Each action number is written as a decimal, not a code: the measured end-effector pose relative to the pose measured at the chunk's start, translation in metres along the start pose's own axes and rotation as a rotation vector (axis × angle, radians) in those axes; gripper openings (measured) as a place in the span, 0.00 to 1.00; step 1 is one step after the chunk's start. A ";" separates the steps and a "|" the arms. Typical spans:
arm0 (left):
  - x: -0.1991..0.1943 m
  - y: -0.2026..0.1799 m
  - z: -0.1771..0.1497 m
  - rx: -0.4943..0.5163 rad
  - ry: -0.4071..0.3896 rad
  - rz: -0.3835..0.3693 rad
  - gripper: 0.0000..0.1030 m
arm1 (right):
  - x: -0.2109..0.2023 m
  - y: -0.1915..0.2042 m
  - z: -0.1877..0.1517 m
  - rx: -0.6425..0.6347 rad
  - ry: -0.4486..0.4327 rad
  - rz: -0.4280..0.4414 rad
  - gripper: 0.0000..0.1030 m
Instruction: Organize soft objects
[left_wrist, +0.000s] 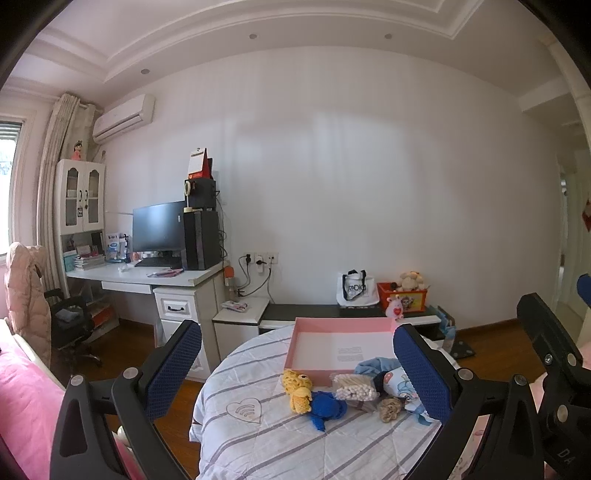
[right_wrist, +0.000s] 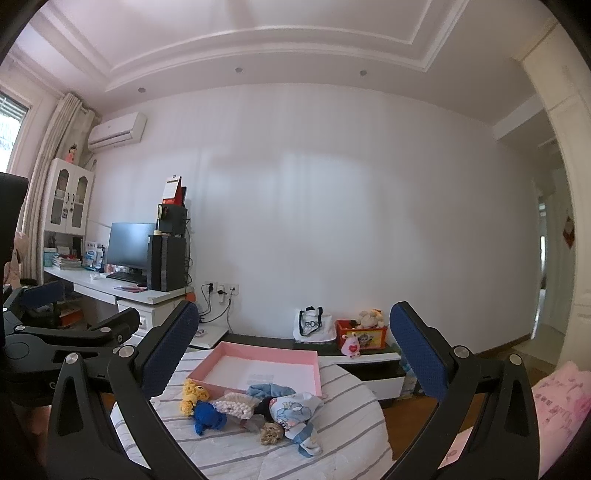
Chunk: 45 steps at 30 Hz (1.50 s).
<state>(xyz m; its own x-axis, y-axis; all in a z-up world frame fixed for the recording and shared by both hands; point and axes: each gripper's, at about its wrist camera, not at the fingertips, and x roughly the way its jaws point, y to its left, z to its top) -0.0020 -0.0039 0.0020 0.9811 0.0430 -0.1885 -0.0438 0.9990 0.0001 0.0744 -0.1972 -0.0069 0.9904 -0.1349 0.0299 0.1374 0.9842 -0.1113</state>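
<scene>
Soft toys lying before a pink tray (left_wrist: 343, 325)

Yellow crochet (left_wrist: 297, 391) touching blue crochet (left_wrist: 327, 408); printed cloth (right_wrist: 293, 410) lying crumpled beside them.

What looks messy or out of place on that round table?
The soft things lie heaped outside the pink tray, which looks empty: yellow toy, blue toy, cotton swabs, printed cloth. Nothing looks spilled or damaged. Both grippers are open, holding nothing.

Pink tray (left_wrist: 341, 325) open-topped, white floor bare: free way in from above. Its near wall crowded by yellow crochet toy (left_wrist: 297, 391), blue crochet toy (left_wrist: 325, 408), cotton swab pack (left_wrist: 352, 386), printed cloth (left_wrist: 395, 384). Striped cover (left_wrist: 251, 435) nearer the viewer lies bare.
</scene>
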 end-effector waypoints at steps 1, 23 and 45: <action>0.000 0.000 0.000 0.000 0.000 0.000 1.00 | 0.000 0.001 -0.001 0.000 0.000 0.000 1.00; -0.007 0.001 -0.007 0.009 -0.033 0.004 1.00 | -0.007 0.000 -0.005 -0.005 -0.023 0.001 1.00; 0.008 0.001 -0.016 0.016 -0.001 0.008 1.00 | -0.004 0.001 -0.006 -0.006 0.015 0.003 1.00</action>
<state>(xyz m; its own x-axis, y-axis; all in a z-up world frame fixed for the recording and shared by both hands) 0.0024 -0.0028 -0.0157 0.9810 0.0512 -0.1874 -0.0487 0.9987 0.0178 0.0710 -0.1968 -0.0131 0.9909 -0.1339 0.0145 0.1346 0.9839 -0.1177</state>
